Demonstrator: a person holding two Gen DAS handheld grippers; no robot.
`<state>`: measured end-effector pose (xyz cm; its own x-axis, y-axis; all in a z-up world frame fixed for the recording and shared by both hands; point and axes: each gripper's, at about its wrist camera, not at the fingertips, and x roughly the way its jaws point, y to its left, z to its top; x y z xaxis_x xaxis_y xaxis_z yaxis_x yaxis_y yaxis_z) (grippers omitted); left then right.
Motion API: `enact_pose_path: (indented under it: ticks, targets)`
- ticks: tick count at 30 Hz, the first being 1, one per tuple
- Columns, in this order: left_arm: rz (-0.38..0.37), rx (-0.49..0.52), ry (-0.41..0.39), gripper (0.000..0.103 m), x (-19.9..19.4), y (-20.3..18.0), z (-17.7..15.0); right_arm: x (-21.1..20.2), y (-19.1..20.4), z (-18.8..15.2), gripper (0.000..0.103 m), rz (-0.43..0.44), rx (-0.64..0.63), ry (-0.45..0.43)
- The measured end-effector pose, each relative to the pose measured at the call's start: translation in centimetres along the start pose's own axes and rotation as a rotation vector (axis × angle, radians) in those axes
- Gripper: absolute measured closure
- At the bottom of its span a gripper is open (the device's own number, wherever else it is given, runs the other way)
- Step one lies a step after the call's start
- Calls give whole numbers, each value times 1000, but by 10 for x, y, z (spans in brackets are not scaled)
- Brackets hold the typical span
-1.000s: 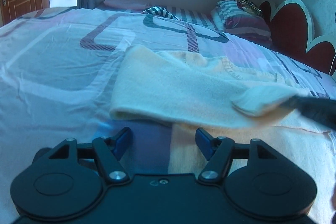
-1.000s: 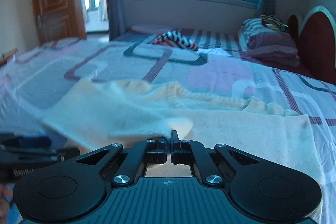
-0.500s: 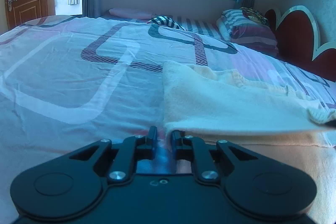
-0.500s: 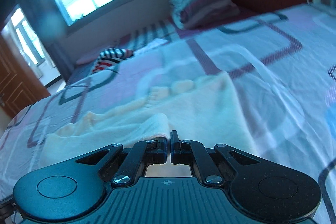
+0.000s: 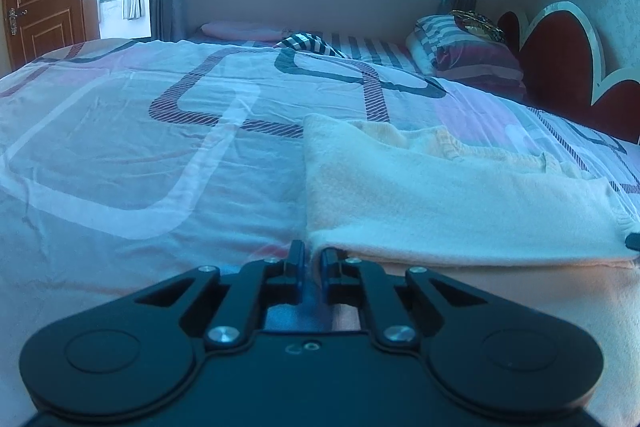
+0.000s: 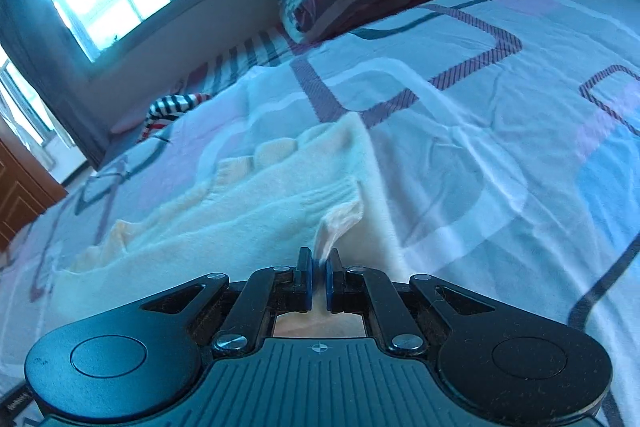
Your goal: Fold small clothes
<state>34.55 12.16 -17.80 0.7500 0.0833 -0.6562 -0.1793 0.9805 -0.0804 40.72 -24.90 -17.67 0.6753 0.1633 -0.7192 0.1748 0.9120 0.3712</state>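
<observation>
Folding is under way on the cream garment [image 5: 440,195], which is spread on the patterned bedsheet [image 5: 140,155] with one layer already laid over the other, the doubled edge running toward the right of the left wrist view. The step in hand is judged to be the laying-over of that flap, with a second fold likely to follow. The left gripper [image 5: 313,254] is seen at the near left corner of the folded layer; its jaws have just been closing and are now drawn almost together. Whether cloth is pinched there cannot be told, since only a dark sliver is seen in the gap and the corner lies just beside the right fingertip. The right gripper [image 6: 319,259] is clenched on a thin tongue of the garment [image 6: 240,211], which is seen rising from between its blue pads [image 6: 306,279] toward the ribbed cuff. For the next move, the pinched cuff would need to be set down flat and let go, or both near corners would need to be lifted together and carried across evenly so the layers are not dragged askew. A striped cloth [image 5: 310,43] and a pillow [image 5: 472,63] are left untouched well beyond, near the headboard [image 5: 560,67]
</observation>
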Motion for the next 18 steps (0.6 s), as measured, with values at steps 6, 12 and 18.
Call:
enact_pose_path:
  ticks: [6,12,18]
  targets:
    - [-12,38,26,94,-2,-1,3,-8,2,-4,99,-33,-67,-21]
    - [-47,13,71,70,-13,10,9,-15,-2,5,95,-11,-41,-32]
    - [-58,-52,65,47,-20,18,21,-9,-7,18,59,-14,-14,-38]
